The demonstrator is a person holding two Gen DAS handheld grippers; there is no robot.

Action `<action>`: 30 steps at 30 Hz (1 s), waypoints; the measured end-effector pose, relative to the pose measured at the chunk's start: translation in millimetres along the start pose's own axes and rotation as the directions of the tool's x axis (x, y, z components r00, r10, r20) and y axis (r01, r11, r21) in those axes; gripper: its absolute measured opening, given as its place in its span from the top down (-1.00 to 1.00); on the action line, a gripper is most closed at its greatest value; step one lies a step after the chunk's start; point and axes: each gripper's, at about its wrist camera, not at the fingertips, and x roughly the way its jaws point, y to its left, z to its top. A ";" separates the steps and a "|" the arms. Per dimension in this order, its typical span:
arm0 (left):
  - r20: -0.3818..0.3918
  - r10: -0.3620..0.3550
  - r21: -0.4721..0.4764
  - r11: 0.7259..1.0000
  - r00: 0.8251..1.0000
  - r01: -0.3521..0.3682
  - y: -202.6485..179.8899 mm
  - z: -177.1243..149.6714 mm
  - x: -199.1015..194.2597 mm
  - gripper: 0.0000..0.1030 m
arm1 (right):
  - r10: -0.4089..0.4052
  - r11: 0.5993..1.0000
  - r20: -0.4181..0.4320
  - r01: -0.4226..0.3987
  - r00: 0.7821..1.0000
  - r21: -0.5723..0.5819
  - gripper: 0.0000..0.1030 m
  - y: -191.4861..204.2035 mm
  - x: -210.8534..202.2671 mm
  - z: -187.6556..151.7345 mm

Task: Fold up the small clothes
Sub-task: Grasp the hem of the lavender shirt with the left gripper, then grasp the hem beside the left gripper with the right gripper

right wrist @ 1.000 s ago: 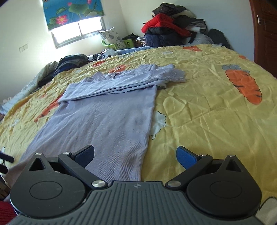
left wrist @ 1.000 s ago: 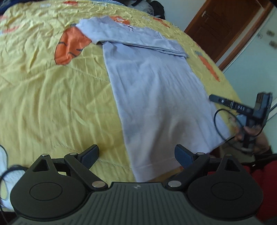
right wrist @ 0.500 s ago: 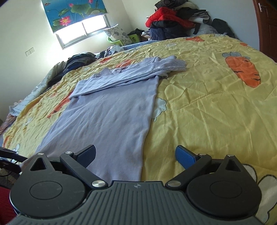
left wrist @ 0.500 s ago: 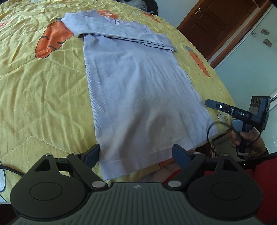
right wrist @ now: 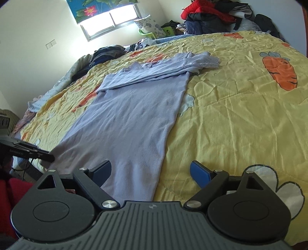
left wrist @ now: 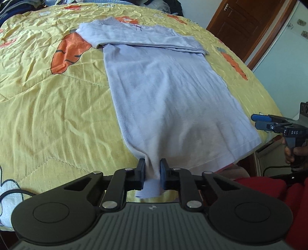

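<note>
Left wrist view: left tool [left wrist: 152,171] just clenched on lavender shirt's [left wrist: 169,96] near hem corner. Shirt lies flat on bed [left wrist: 48,115], long axis running away. Right tool [right wrist: 150,173] released, closing, straddling opp. hem corner.

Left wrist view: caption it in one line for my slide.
Left gripper, its jaws just closed, pinches the lavender shirt at its near hem corner on the yellow carrot-print bedspread.

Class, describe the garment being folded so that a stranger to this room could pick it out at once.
Start at the yellow bedspread printed with orange carrots. Lying flat across it is a pale lilac top, sleeves folded across its far end. Unlike the dark and red clothes heaped by the wall, its near corner is pinched in the left hand-held gripper.
</note>
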 end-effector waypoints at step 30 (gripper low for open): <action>0.010 0.035 0.083 0.996 0.999 -0.036 -12.4 -2.6 2.0 0.73 | 0.108 0.993 -0.113 -0.113 0.988 -0.036 0.76 24.7 4.4 -8.3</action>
